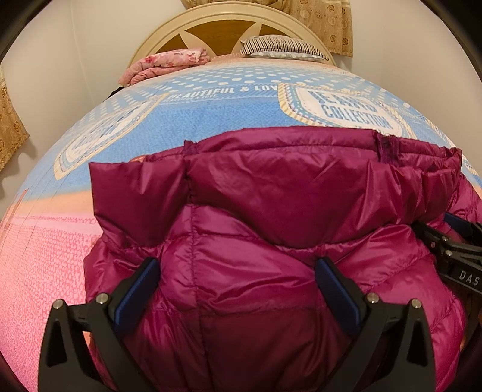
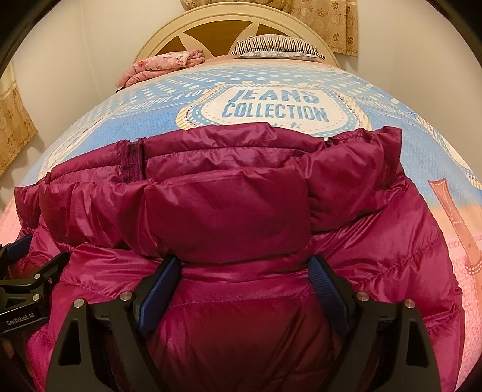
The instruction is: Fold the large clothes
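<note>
A magenta quilted down jacket (image 1: 271, 229) is laid on the bed, over a printed bedsheet (image 1: 211, 120) in blue and pink bearing the words "JEANS COLLECTION"; the jacket occupies the near part of the bed, and its padded hood (image 2: 229, 211) is seen folded over the body of the garment, with a zip seam (image 2: 134, 169) visible along the far edge.

The left gripper (image 1: 238, 292) is positioned over the near part of the jacket; its blue-padded fingers (image 1: 137, 295) are spread wide, with a bulge of the magenta fabric rising between them; whether the pads press on the fabric cannot be told. The right gripper (image 2: 244, 289) is positioned alongside, just below the hood's lower edge; its fingers (image 2: 159, 292) are likewise spread wide, with quilted fabric lying between them; no firm pinch is shown. In each wrist view the other gripper is seen at the picture's edge, resting against the jacket.

At the far end of the bed, a cream and brown wooden headboard (image 1: 229, 30) is seen; a folded pink floral blanket (image 1: 168, 64) and a striped pillow (image 1: 283, 45) are placed before it; beige patterned curtains (image 2: 328, 21) hang behind.
</note>
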`<state>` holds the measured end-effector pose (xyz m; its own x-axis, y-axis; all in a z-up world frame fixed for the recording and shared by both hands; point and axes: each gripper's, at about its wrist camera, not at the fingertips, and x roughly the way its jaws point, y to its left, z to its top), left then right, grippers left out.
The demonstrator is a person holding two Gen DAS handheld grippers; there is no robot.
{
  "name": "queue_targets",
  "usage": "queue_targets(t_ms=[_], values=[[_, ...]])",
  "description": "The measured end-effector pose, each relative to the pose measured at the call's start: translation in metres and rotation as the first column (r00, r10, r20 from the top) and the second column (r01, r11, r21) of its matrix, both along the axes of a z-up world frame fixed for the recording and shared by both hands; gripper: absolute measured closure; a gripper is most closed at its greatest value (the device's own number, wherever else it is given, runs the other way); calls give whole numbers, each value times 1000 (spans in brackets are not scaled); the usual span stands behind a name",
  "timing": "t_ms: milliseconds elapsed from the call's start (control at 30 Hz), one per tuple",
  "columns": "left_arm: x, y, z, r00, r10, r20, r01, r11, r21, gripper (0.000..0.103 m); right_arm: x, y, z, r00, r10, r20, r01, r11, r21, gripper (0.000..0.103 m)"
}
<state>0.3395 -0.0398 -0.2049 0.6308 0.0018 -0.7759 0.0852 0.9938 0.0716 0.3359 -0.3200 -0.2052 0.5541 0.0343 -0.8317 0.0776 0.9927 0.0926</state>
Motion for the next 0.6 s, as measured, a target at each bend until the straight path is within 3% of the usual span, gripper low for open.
queue_targets(t_ms=[133, 367, 500, 600], values=[[0, 0, 0, 1000, 2, 3, -2, 1000, 5, 0, -1, 0, 2, 1000, 1, 6, -1, 1000, 12, 15], [0, 0, -1, 1000, 2, 1, -2, 1000, -7, 0, -31, -6, 33, 998, -19, 67, 10, 992, 129, 15], [0, 3, 0, 1000, 0, 1, 0, 1000, -21, 0, -48, 20, 39, 990, 65, 122, -70, 997, 34, 15], [-1, 3, 0, 1000, 2, 2, -1, 1000, -23, 0, -44, 23, 23, 993, 64, 104, -67, 997, 31, 15]])
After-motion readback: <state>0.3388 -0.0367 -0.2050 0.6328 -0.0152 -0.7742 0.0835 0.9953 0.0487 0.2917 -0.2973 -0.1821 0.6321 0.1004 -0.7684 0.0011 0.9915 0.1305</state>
